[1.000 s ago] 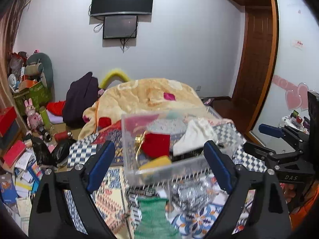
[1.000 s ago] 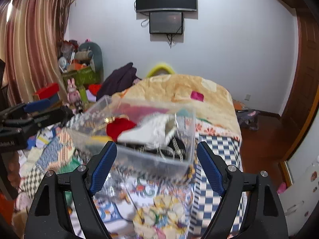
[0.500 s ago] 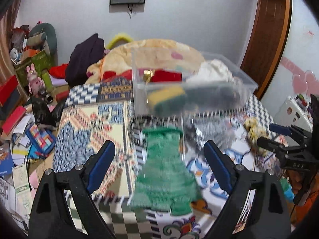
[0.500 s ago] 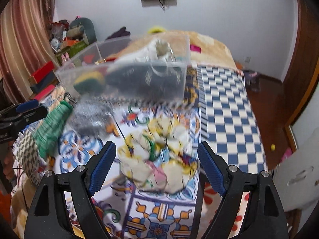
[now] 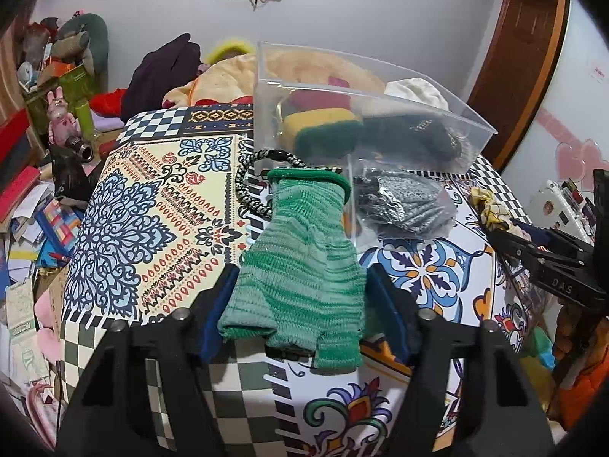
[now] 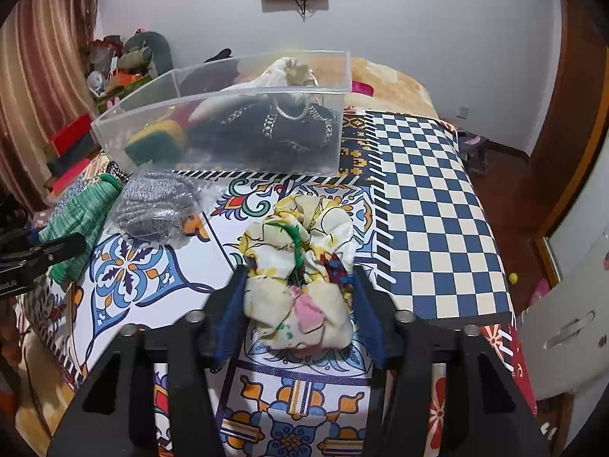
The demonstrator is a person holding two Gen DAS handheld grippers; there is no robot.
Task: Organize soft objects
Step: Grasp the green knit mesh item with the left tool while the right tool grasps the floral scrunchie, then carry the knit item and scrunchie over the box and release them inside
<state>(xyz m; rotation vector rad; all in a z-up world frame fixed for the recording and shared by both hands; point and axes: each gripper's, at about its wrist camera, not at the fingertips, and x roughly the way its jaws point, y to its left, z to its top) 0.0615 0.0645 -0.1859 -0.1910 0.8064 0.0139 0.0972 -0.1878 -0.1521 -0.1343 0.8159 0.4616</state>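
- Glove [image 5: 300, 266]: a green knit, lying flat in front of the bin [image 5: 472, 123], cuff toward it and fingers toward me. My left gripper [image 5: 300, 297] straddles its palm, jaws spread to either side and apparently just touching the edges; nothing is pinched yet.
- I judge it light, limp and stretchy. It will droop from wherever I nip it, so I would close across the bunched palm, where the knit is thickest, not on a single finger.
- Scrunchie [image 6: 300, 266]: a floral satin ring, also in front of the bin but to the right of the glove. My right gripper [image 6: 297, 304] brackets it with jaws apart, the pads beside the fabric, not yet squeezing.
- Satin looks slippery and puffy. I expect it to compress a lot before it holds, so I would take a full fold of the near side rather than the outer frill.
- Bin: clear plastic, already holding a sponge [image 5: 323, 129], a dark pouch [image 6: 266, 129] and a white cloth [image 5: 415, 91]. Both pieces likely go there.
- Silver mesh in a bag [image 5: 403, 205] sits just in front of the bin between glove and scrunchie; a braided cord [image 5: 247, 186] lies under the glove's cuff and could snag on the lift.
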